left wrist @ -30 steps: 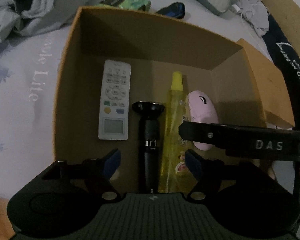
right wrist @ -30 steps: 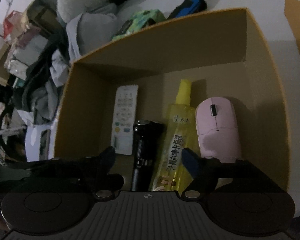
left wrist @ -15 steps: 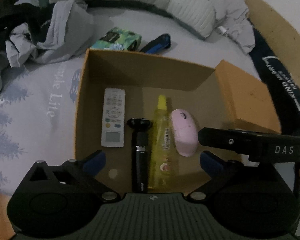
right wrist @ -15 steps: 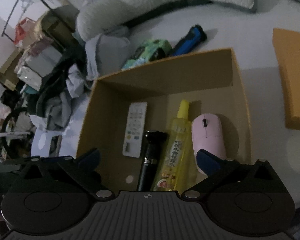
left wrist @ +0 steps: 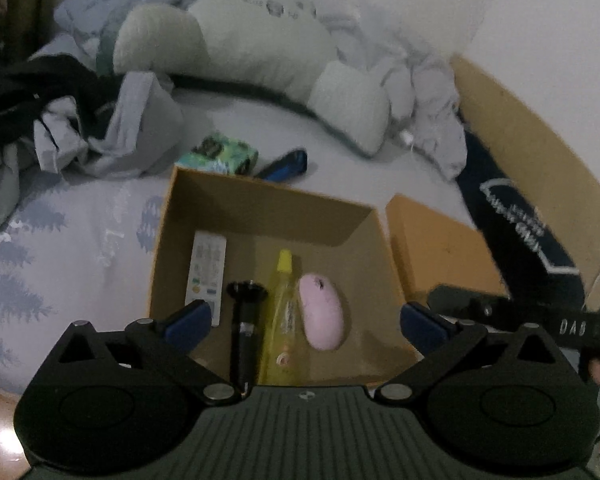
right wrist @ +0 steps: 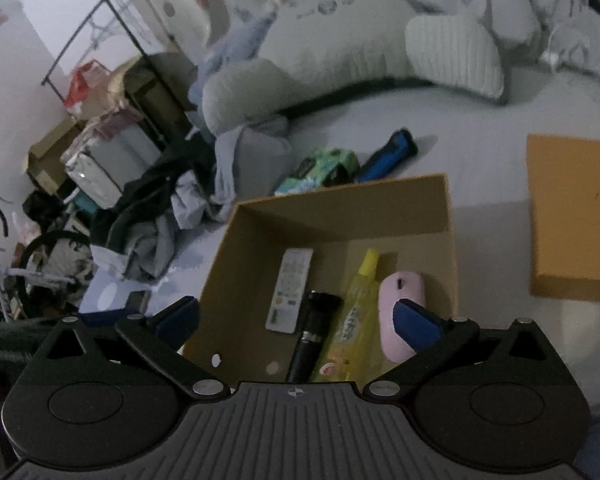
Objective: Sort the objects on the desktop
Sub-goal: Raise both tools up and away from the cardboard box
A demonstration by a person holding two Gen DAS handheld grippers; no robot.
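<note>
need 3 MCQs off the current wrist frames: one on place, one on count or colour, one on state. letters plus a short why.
1. Where does the pink mouse lie?
A. On the bed sheet outside the box
B. In the cardboard box, right of the yellow spray bottle
C. On the box lid

2. How many items lie in the box?
A. Two
B. Four
C. Six

3. What state is the left hand-held gripper in?
A. Open, nothing between its jaws
B. Shut on the mouse
C. Shut on the remote

Answers:
1 B: it lies on the box floor beside the bottle.
2 B: white remote, black flashlight, bottle, mouse.
3 A: its blue pads stand wide apart, holding nothing.
</note>
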